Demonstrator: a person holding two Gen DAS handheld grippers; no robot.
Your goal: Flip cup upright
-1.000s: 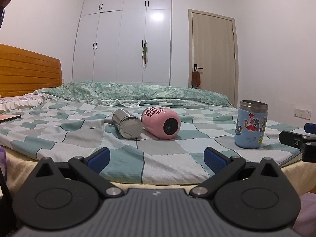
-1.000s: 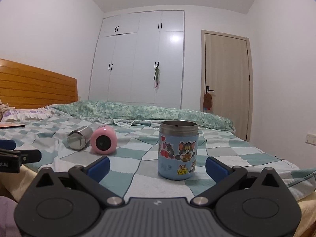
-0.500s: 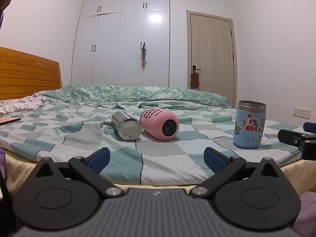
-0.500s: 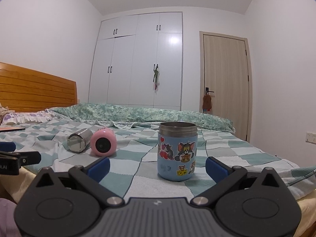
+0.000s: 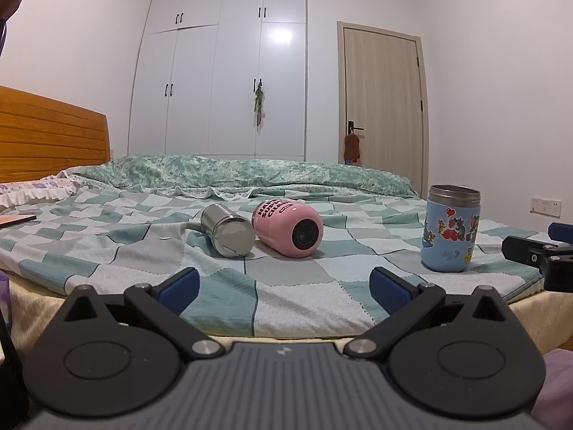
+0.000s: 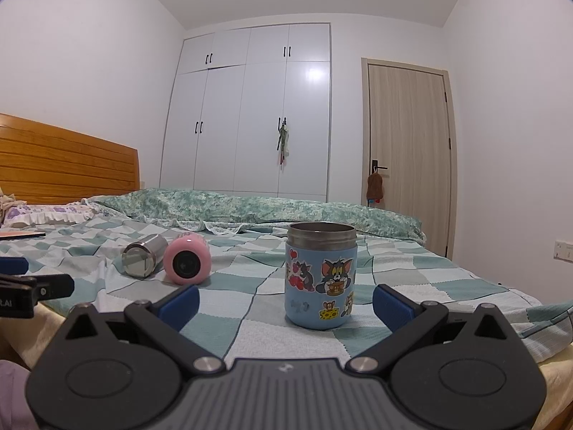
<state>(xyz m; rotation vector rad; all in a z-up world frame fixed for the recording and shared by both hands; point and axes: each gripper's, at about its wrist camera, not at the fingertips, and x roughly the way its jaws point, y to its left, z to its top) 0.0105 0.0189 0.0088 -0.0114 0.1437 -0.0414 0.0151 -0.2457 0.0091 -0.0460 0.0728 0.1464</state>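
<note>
A pink cup (image 5: 288, 229) lies on its side on the checked bedspread (image 5: 286, 279), base toward me, touching a steel cup (image 5: 227, 231) that also lies on its side. A blue cartoon cup (image 5: 450, 228) stands upright to the right. My left gripper (image 5: 283, 286) is open and empty at the bed's near edge, short of the lying cups. In the right wrist view the blue cup (image 6: 320, 275) stands just ahead of my open, empty right gripper (image 6: 284, 301); the pink cup (image 6: 187, 258) and steel cup (image 6: 143, 256) lie further left.
A rumpled green duvet (image 5: 243, 173) runs along the far side of the bed. A wooden headboard (image 5: 50, 136) is at left, a wardrobe (image 5: 222, 71) and a door (image 5: 383, 100) behind. A flat dark-edged object (image 5: 16, 219) lies at the left.
Both views have sunk slightly, so both grippers have dropped a little toward bed level. The cups have not moved and both grippers stay open.
</note>
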